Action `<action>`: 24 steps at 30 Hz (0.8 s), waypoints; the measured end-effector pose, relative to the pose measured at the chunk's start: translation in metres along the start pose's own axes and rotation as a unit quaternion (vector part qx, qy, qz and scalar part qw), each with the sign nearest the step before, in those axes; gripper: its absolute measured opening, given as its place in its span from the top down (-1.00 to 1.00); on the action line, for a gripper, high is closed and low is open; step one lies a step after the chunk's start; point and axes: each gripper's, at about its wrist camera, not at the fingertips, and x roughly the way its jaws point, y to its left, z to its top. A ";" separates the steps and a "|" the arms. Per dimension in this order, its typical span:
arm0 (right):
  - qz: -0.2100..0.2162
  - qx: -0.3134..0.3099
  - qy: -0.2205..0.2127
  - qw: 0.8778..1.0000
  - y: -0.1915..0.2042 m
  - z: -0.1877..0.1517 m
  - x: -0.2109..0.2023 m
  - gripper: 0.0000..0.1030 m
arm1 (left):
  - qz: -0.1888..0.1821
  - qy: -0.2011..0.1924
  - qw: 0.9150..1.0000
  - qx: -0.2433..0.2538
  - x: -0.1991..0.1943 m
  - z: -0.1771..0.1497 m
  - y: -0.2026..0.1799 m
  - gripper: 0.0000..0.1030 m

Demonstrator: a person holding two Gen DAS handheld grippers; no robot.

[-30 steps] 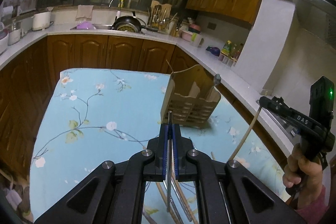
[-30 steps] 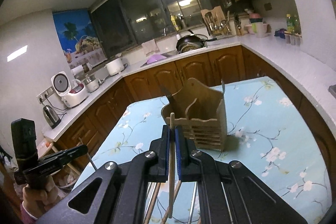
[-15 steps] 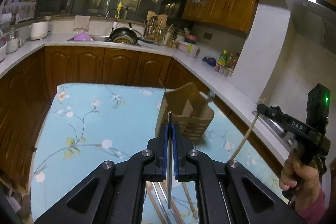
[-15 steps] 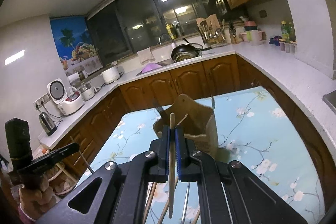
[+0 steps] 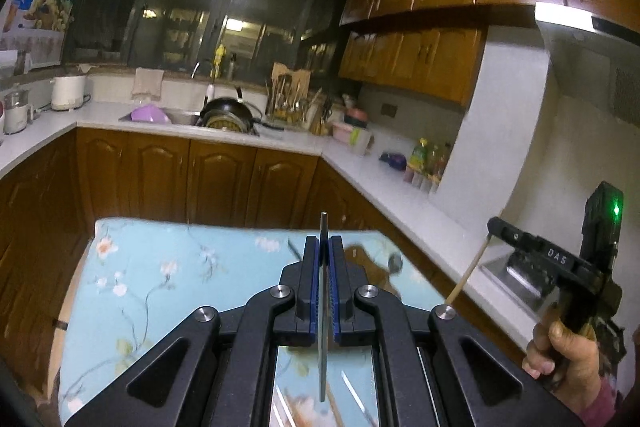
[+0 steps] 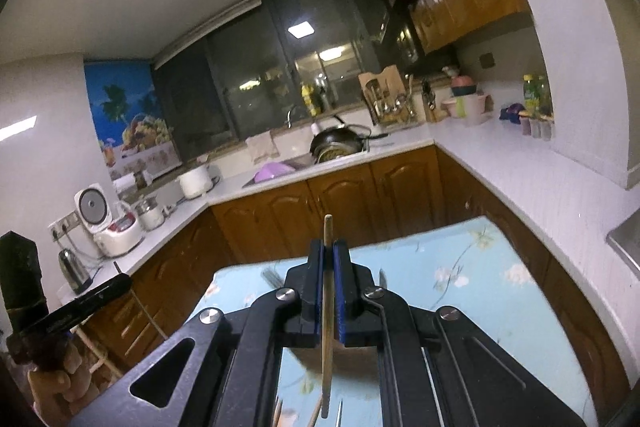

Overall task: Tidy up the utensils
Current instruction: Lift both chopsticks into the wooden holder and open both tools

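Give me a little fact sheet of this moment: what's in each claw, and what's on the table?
left gripper: shut on a thin metal chopstick
right gripper: shut on a wooden chopstick
table: blue floral cloth
wooden utensil holder: on the table, mostly hidden behind the left gripper, blurred
other utensils: a few more sticks lying below the grippers, too blurred to count

The left gripper (image 5: 324, 247) is raised and tilted upward, its jaws pressed together on a thin metal rod (image 5: 323, 307). The right gripper (image 6: 329, 255), also lifted, clamps a wooden chopstick (image 6: 327, 315) while a hand (image 5: 568, 367) grips its handle.
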 end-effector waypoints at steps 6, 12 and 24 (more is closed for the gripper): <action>-0.021 0.007 -0.040 0.999 -0.012 0.032 0.017 0.90 | -0.005 -0.029 1.000 0.005 0.042 0.015 0.002 0.95; -0.038 0.005 -0.052 0.998 -0.021 0.036 0.038 0.90 | 0.000 -0.046 0.999 -0.001 0.093 0.006 0.009 0.95; -0.044 0.005 -0.006 0.999 -0.039 -0.027 0.080 0.90 | 0.033 -0.045 0.998 -0.029 0.177 -0.060 0.016 0.95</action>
